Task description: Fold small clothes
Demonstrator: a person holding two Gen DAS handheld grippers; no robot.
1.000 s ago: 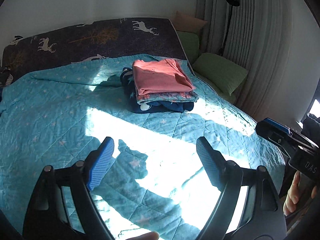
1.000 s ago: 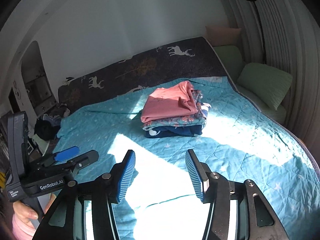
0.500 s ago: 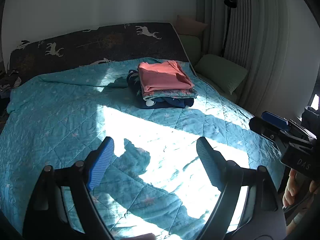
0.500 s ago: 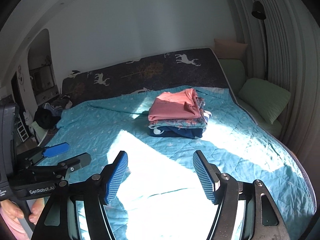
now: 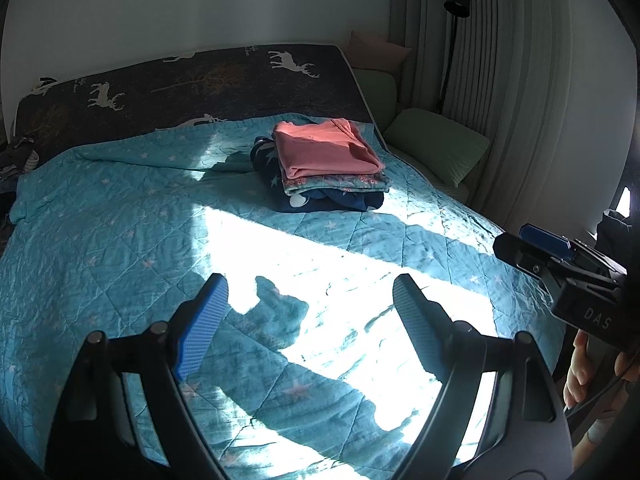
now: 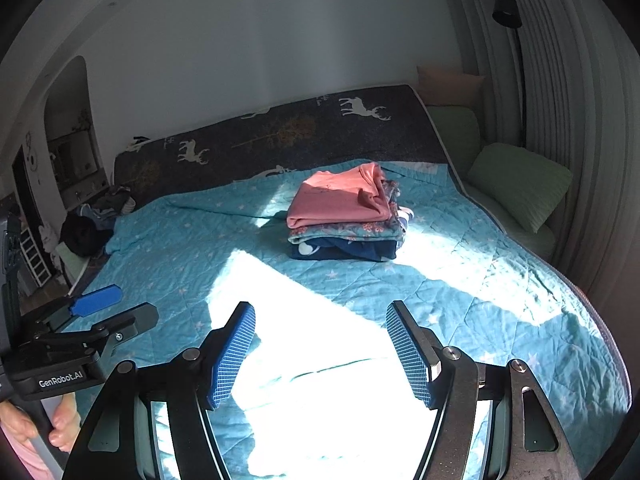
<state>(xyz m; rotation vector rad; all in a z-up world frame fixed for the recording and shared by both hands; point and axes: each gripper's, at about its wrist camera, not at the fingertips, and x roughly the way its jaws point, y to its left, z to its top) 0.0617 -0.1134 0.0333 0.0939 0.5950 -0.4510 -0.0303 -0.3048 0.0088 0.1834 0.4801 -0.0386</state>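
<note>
A stack of folded small clothes (image 5: 326, 168) lies on the far part of the teal quilt (image 5: 120, 232), pink garment on top, floral teal under it, dark blue at the bottom. It also shows in the right wrist view (image 6: 344, 216). My left gripper (image 5: 310, 304) is open and empty, well back from the stack above the sunlit quilt. My right gripper (image 6: 320, 332) is open and empty, also well short of the stack. Each gripper shows from the side in the other's view: the right one (image 5: 560, 260), the left one (image 6: 96, 320).
A dark deer-print sheet (image 5: 192, 84) covers the far end of the bed. Green pillows (image 5: 436, 148) and curtains stand at the right. A heap of dark clothes (image 6: 92, 224) lies at the bed's left side. A black lamp (image 6: 506, 8) is by the curtain.
Both grippers have pulled back and risen away from the stack, which looks smaller and farther. The right gripper's jaws have opened wider. The stack has not moved.
</note>
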